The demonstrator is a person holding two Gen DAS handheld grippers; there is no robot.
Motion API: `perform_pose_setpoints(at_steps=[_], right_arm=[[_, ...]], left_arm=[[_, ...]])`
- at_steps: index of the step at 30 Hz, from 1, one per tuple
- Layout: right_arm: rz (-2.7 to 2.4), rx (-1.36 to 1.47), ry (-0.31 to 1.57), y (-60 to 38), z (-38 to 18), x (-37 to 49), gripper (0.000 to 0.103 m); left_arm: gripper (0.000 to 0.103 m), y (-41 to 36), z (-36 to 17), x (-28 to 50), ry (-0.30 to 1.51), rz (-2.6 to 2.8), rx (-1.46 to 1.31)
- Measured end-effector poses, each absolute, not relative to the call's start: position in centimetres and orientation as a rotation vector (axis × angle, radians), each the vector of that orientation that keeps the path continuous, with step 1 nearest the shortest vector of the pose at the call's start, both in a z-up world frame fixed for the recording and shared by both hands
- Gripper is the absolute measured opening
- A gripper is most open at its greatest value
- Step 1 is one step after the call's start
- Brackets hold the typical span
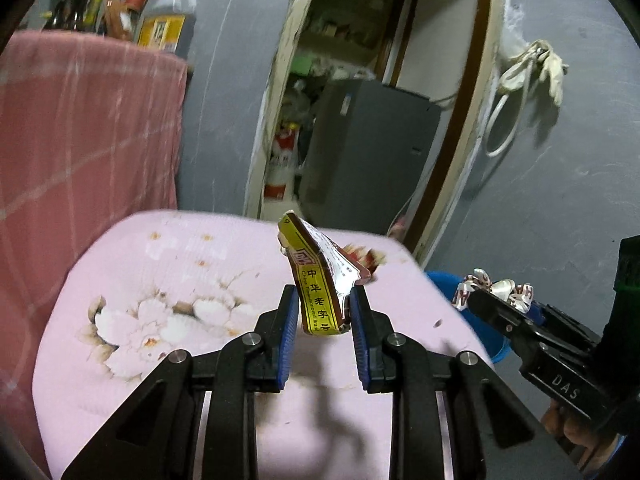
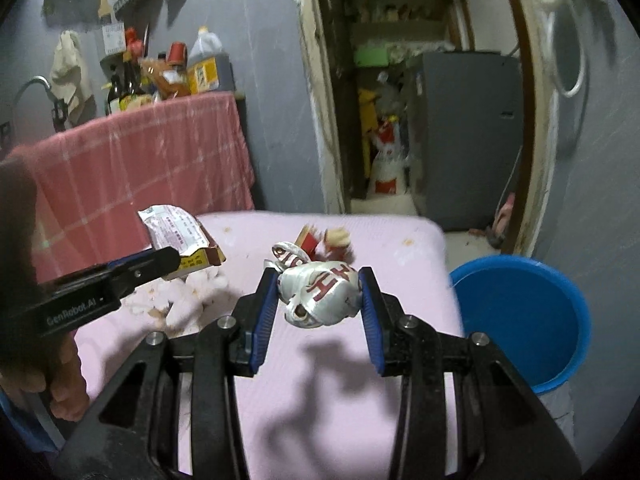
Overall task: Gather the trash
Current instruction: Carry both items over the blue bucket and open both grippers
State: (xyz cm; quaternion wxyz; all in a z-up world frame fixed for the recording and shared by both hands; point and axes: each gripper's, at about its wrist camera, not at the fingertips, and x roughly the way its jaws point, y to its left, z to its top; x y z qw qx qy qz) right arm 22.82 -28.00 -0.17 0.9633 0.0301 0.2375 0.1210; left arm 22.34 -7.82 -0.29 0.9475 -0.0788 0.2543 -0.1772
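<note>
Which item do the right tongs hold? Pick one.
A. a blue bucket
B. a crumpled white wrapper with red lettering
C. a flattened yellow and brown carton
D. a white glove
B: in the right wrist view the right tongs clamp the crumpled white wrapper above the pink table, while the left tongs hold the carton.

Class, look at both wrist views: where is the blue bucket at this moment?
The blue bucket stands on the floor at the right of the right wrist view, beside the pink table and below the doorway. In the left wrist view only its rim peeks out behind the right claw.
</note>
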Motion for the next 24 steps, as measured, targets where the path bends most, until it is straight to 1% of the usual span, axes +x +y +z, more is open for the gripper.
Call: perform_pose_setpoints(at_steps=[16,20,24], right_arm=[[0.059,0.084,0.158,-34.4,8.0,18.6,0.039],[-0.003,0.102,0.110,-36.5,8.7,18.5,0.039],[-0.099,0.169,0.091,-39.9,8.5,19.0,0.039]], left_arm=[[0.022,-15.4,6.3,21.1,0.235,-0.488,-0.120],[0.022,-17.7,7.3,22.0,0.207,-0.527,-0.102],[0.022,-20.3,7.2,23.4,0.229,-0.580,-0.090]])
